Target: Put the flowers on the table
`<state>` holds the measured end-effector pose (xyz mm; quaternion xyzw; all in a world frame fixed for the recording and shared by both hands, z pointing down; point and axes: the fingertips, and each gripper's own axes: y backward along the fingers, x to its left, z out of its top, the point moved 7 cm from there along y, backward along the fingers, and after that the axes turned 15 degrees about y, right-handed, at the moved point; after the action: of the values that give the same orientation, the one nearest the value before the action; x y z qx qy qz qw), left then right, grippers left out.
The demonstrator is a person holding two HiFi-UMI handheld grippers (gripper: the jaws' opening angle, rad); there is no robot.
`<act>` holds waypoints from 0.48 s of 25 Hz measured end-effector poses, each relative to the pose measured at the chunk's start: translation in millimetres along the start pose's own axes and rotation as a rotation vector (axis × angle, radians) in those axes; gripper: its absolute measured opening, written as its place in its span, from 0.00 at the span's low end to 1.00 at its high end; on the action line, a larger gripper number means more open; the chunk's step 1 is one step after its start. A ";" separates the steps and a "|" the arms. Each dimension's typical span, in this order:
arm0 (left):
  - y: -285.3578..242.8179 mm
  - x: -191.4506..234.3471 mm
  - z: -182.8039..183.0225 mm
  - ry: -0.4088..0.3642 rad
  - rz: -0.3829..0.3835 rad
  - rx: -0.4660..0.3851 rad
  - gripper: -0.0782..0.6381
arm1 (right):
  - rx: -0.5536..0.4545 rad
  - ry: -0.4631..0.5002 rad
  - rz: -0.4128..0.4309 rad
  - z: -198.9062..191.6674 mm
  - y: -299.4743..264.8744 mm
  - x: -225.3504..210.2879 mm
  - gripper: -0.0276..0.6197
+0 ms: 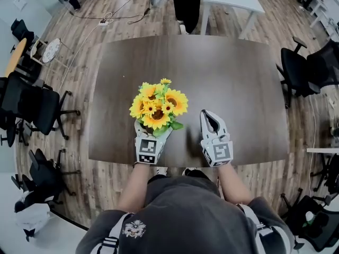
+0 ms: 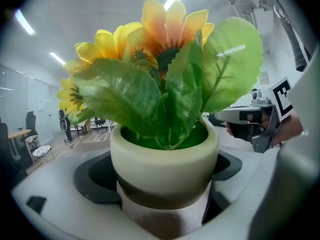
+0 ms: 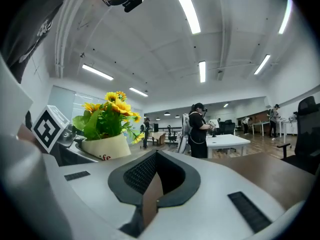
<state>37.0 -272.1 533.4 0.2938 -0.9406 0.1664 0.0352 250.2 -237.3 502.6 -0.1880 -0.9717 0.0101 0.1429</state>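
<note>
Left tool (image 1: 152,133) is clamped on the cream-coloured round pot (image 2: 165,159), one jaw against each side of it, just below the rim. The pot carries a bunch of yellow artificial sunflowers with broad green leaves (image 1: 158,107), which stands upright. From the head view the bunch sits over the near part of the dark brown wooden worktop (image 1: 233,78), left of centre. I cannot tell whether the pot's base touches the surface. Right tool (image 1: 207,114) is just beside it to the right, over the same near edge, with its jaws together at the tips and nothing between them. From the right gripper view the flowers and pot (image 3: 105,146) lie to the left. A person in dark clothes (image 3: 200,131) stands by a white table (image 3: 227,141) far behind.
</note>
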 end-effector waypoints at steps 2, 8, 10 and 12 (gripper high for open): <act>0.3 5.8 -7.0 0.025 0.051 0.001 0.86 | -0.002 -0.008 0.038 -8.3 -1.3 -2.7 0.08; -5.5 15.7 -23.4 0.024 0.132 0.013 0.86 | 0.016 -0.004 0.130 -30.0 -14.3 -7.7 0.08; -6.6 23.7 -29.7 0.024 0.150 0.015 0.86 | 0.018 0.005 0.146 -34.3 -18.1 -7.4 0.08; -7.5 31.4 -36.5 0.041 0.175 0.011 0.86 | 0.022 0.015 0.160 -38.6 -19.9 -5.9 0.08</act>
<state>14.2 -282.7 575.2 0.2073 -0.9609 0.1798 0.0380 259.2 -259.3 539.5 -0.2636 -0.9523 0.0308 0.1509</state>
